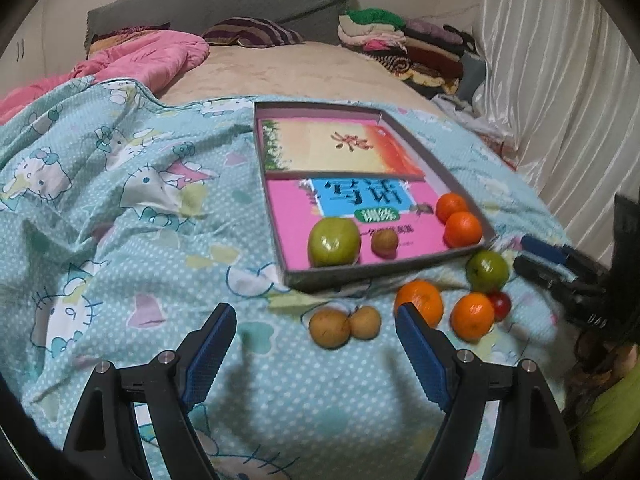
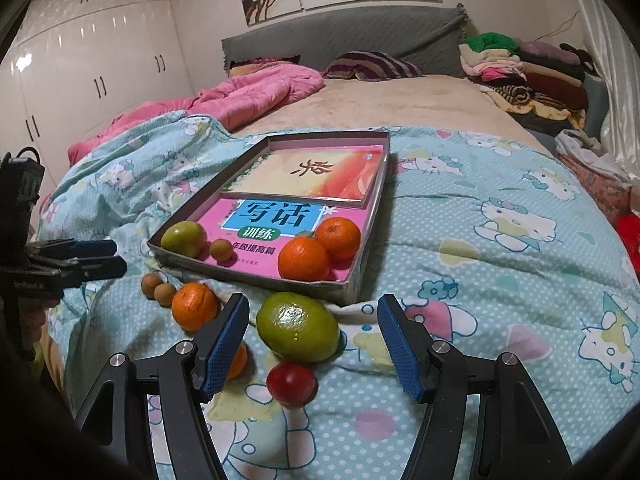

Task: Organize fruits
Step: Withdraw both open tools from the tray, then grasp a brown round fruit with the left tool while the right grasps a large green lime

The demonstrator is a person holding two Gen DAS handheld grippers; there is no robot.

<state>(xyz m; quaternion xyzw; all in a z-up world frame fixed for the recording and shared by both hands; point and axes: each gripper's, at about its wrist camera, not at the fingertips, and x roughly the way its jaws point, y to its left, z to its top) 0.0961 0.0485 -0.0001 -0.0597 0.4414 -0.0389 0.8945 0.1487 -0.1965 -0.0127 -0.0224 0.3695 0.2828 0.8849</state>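
A shallow grey tray (image 1: 384, 274) (image 2: 256, 276) lies on the bed with two books in it. It holds a green fruit (image 1: 334, 241) (image 2: 184, 238), a small brown fruit (image 1: 384, 243) (image 2: 221, 249) and two oranges (image 1: 463, 229) (image 2: 304, 258). In front of it on the blanket lie two brown fruits (image 1: 344, 326) (image 2: 158, 289), two oranges (image 1: 420, 300) (image 2: 195, 306), a green fruit (image 1: 487, 271) (image 2: 298, 327) and a small red fruit (image 1: 500, 304) (image 2: 291, 383). My left gripper (image 1: 316, 320) is open and empty, just short of the brown fruits. My right gripper (image 2: 312, 312) is open, with the green fruit between its fingers.
A blue Hello Kitty blanket (image 1: 120, 200) (image 2: 500, 240) covers the near bed. A pink quilt (image 1: 152, 56) lies at the back left, folded clothes (image 2: 520, 68) at the back right. White wardrobes (image 2: 80, 60) stand to the left, a curtain (image 1: 560, 100) to the right.
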